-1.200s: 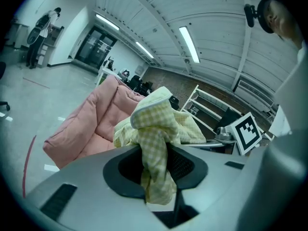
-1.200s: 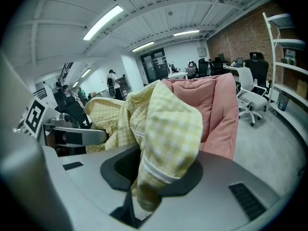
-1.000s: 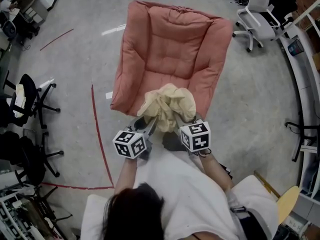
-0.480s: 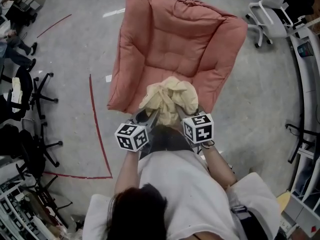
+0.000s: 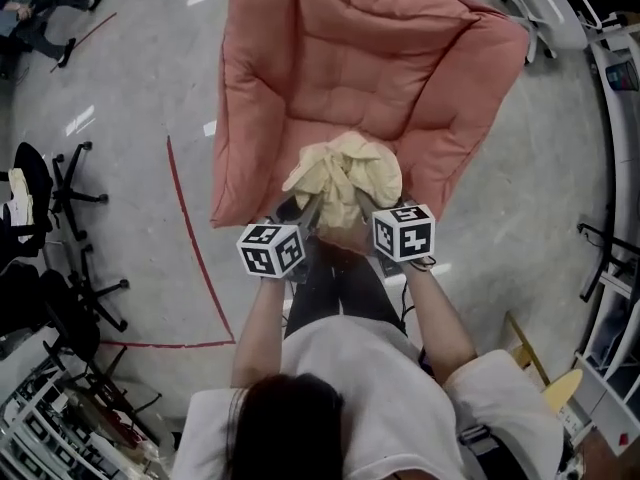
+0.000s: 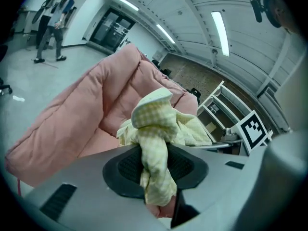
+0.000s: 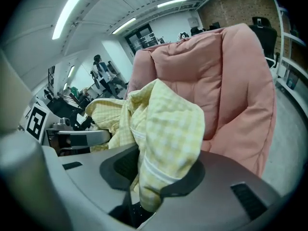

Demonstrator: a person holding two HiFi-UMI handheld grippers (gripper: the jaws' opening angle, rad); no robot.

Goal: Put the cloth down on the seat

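Over the front edge of the pink seat [image 5: 340, 78] hangs the bunched yellow checked cloth [image 5: 345, 173], seemingly not yet resting on it. Light, limp and soft, it will slump once freed; the left gripper [image 6: 154, 170] and right gripper [image 7: 147, 179] each pinch a gathered fold, hold enough.

One cloth [image 5: 345, 173], one seat [image 5: 350, 68]

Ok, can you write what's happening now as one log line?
left gripper: shut on cloth | right gripper: shut on cloth | cloth: bunched over seat front
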